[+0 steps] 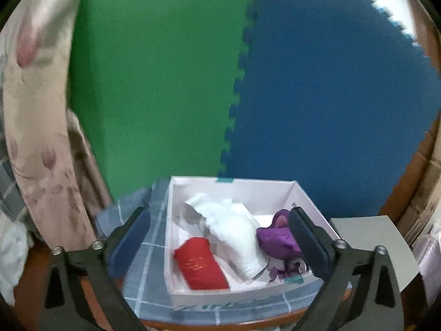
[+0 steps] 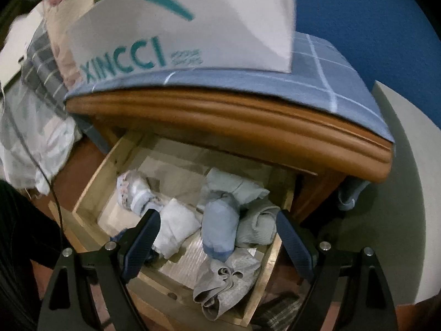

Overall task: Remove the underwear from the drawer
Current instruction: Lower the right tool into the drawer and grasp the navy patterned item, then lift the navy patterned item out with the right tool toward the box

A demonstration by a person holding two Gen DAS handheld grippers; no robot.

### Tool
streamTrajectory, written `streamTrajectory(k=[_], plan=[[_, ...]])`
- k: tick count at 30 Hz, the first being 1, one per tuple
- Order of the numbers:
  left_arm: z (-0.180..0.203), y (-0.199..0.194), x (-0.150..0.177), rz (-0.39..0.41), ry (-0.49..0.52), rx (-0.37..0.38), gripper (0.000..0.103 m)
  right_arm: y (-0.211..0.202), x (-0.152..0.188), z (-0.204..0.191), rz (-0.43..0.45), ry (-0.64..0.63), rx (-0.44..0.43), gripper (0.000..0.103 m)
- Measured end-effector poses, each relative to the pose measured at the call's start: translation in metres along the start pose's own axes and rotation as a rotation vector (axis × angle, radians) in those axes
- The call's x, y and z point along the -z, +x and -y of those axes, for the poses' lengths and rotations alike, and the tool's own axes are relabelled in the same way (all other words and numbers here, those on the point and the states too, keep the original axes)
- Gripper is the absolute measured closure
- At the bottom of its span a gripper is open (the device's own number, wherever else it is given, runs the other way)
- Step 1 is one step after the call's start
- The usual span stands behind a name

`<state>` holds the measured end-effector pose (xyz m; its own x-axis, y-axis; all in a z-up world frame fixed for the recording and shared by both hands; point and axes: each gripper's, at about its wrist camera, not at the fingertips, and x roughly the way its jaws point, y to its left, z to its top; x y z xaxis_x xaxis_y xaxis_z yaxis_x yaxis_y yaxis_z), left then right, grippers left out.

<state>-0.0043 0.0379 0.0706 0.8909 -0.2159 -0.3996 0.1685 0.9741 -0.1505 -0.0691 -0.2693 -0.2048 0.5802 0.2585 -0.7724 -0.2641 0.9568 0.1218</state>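
While both grippers (image 1: 220, 237) (image 2: 217, 234) gape empty, soft rolled underwear (image 2: 220, 220) fills the rough wooden drawer (image 2: 91, 193)

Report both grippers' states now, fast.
Left gripper: open, holding nothing, above the white box.
Right gripper: open, empty, over the open drawer.

A wooden nightstand's tabletop (image 2: 231, 115), rounded along its front edge, is covered by a blue checked cloth (image 2: 325, 74); a white cardboard box (image 1: 176, 248) with teal lettering rests on the cloth.
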Motion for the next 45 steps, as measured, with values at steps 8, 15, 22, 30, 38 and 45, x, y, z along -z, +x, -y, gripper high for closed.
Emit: streamTrajectory(k=[8,15,22,30,38,45], plan=[[-0.048,-0.03,0.098,-0.059,0.111,-0.03,0.001,-0.012,-0.002,0.029,0.059,0.166,-0.039,0.015],[-0.09,-0.008,0.167,-0.157,0.014,-0.02,0.001,0.05,0.015,-0.027,-0.28,0.107,-0.182,0.015],[-0.101,-0.002,0.169,-0.196,-0.131,0.081,0.001,0.114,0.023,-0.078,-0.467,0.385,-0.209,0.015],[-0.119,-0.012,0.17,-0.178,-0.172,0.093,0.001,0.156,0.048,-0.114,-0.622,0.419,-0.102,0.015],[-0.126,-0.012,0.169,-0.167,-0.205,0.072,0.001,0.116,0.041,-0.111,-0.434,0.339,-0.099,0.079],[-0.114,-0.005,0.174,-0.178,-0.144,0.045,0.001,-0.006,-0.006,-0.121,-0.045,0.055,0.084,0.079]])
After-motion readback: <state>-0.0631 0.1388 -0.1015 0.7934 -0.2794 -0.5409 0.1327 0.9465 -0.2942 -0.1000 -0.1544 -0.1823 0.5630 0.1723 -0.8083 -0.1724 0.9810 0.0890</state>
